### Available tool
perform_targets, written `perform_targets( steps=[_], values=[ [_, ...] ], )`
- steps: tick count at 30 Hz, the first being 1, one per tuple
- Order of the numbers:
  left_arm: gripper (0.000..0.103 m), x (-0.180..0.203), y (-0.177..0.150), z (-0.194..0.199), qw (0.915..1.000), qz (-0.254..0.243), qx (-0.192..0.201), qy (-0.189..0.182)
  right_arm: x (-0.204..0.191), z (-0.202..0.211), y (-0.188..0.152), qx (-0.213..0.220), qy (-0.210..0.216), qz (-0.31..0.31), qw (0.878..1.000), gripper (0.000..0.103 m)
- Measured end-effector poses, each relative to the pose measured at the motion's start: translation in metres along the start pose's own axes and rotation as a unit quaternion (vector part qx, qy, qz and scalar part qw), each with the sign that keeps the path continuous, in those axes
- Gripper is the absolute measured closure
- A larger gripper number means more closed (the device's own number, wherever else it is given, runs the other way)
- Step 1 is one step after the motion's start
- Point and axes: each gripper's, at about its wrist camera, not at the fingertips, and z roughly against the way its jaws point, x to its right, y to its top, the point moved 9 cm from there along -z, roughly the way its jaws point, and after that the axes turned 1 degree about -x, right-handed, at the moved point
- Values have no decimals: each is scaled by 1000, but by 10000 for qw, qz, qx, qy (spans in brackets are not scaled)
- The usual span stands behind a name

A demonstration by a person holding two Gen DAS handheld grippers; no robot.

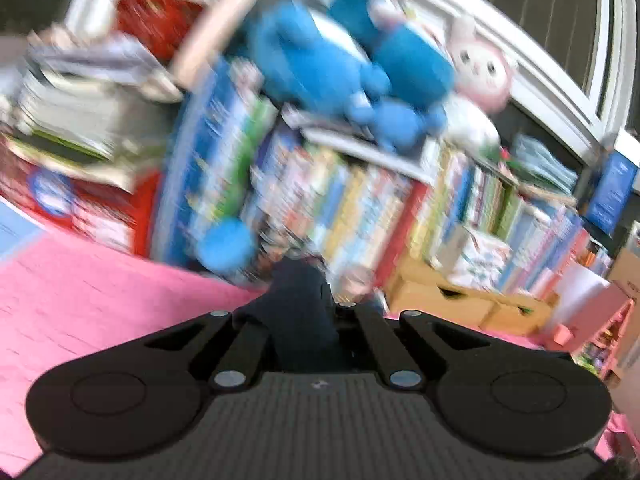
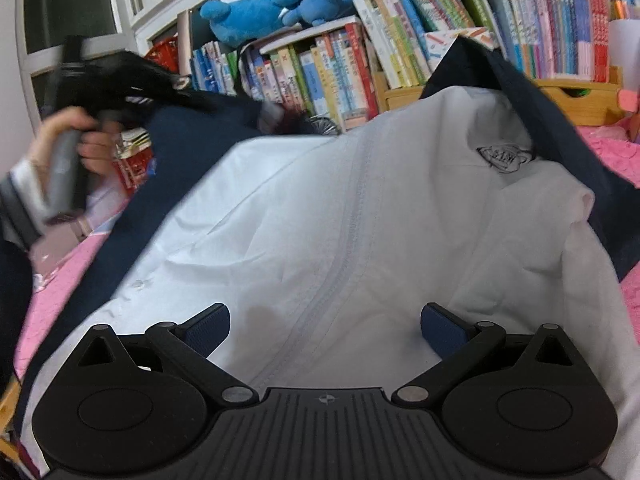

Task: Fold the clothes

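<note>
A white garment point(image 2: 304, 208) with navy sleeves and trim lies spread on the pink cover, a zip seam running down its middle and a dark crest point(image 2: 505, 158) on the chest. Just above its near part, my right gripper point(image 2: 326, 330) stands open, blue pads point(image 2: 208, 328) wide apart with nothing between them. My left gripper point(image 1: 332, 304) is shut on a fold of navy cloth point(image 1: 298, 300). In the right wrist view a hand point(image 2: 90, 140) holds the left gripper point(image 2: 200, 100) raised at the far left, lifting the navy sleeve point(image 2: 188, 128). The left wrist view is blurred by motion.
A pink cover point(image 1: 80, 300) lies under the garment. Behind it stand rows of books point(image 2: 336, 68), blue plush toys point(image 2: 256, 8), a pink and white plush point(image 1: 480, 72) and wooden boxes point(image 1: 440, 292). A window frame point(image 2: 132, 4) is at the back left.
</note>
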Motion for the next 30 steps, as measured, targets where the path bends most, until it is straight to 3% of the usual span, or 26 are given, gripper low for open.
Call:
perform_targets(
  steps=[3, 5, 7, 9, 12, 13, 14, 15, 17, 21, 23, 27, 30],
  values=[
    [102, -37, -12, 18, 9993, -2, -85, 373, -1, 15, 15, 292, -218, 367, 9987, 1],
    [102, -62, -29, 21, 9978, 74, -203, 626, 10, 32, 45, 748, -696, 840, 9912, 0],
    [102, -84, -48, 22, 9959, 218, -326, 809, 29, 31, 69, 814, -1242, 1202, 9816, 0],
    [102, -100, -66, 21, 9940, 397, -471, 908, 53, 13, 84, 538, -1563, 1299, 9776, 0],
    [102, -110, -87, 14, 9918, 465, -645, 1005, 79, -33, 86, -212, -1478, 1054, 9832, 3],
    [102, -113, -89, 12, 9910, 486, -658, 1056, 84, -48, 84, -477, -1404, 967, 9842, 23],
    [102, -116, -90, 10, 9903, 509, -667, 1107, 89, -62, 80, -742, -1327, 880, 9844, 77],
    [102, -118, -86, 11, 9900, 578, -598, 1142, 99, -70, 82, -931, -1484, 721, 9819, 100],
    [102, -124, -71, 14, 9893, 729, -379, 1208, 120, -75, 94, -1058, -1820, 442, 9766, 98],
    [102, -124, -33, 28, 9881, 638, 329, 1361, 167, -34, 148, -309, -3035, 730, 9495, 98],
    [102, -122, -25, 32, 9872, 520, 466, 1435, 193, -14, 159, -178, -3340, 716, 9397, 98],
    [102, -134, -30, 32, 9820, 305, 341, 1831, 246, 6, 146, -301, -3989, 610, 9145, 98],
    [101, -151, -50, 23, 9783, 187, -167, 2055, 281, 12, 112, -719, -4031, 124, 9122, 97]
  ],
)
